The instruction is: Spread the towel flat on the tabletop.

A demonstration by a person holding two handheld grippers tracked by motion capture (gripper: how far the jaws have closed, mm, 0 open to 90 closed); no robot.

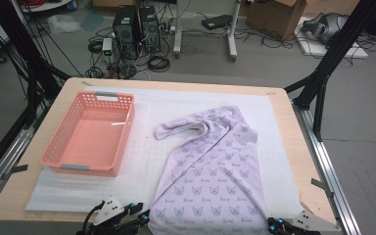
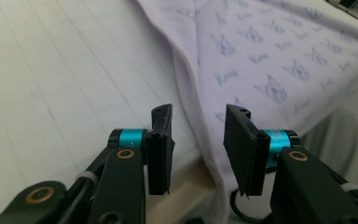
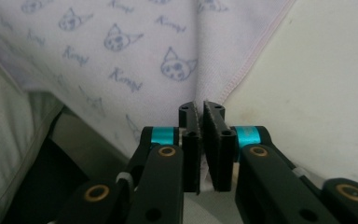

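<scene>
The towel (image 1: pixel 210 171) lies spread on the tabletop (image 1: pixel 293 147), its near edge hanging over. Left gripper (image 2: pixel 198 140) stands apart at the towel's corner edge; right gripper (image 3: pixel 200 140) is pinched nearly together on the hem.

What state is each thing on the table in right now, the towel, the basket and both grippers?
Towel: spread mostly flat, far end bunched and folded over, near edge hanging off the table.
Basket: upright, nothing in it, left of the towel and apart from it.
Left gripper: jaws open at the towel's near left corner, not pressing it.
Right gripper: jaws nearly closed, pinching the towel's near right edge.
</scene>
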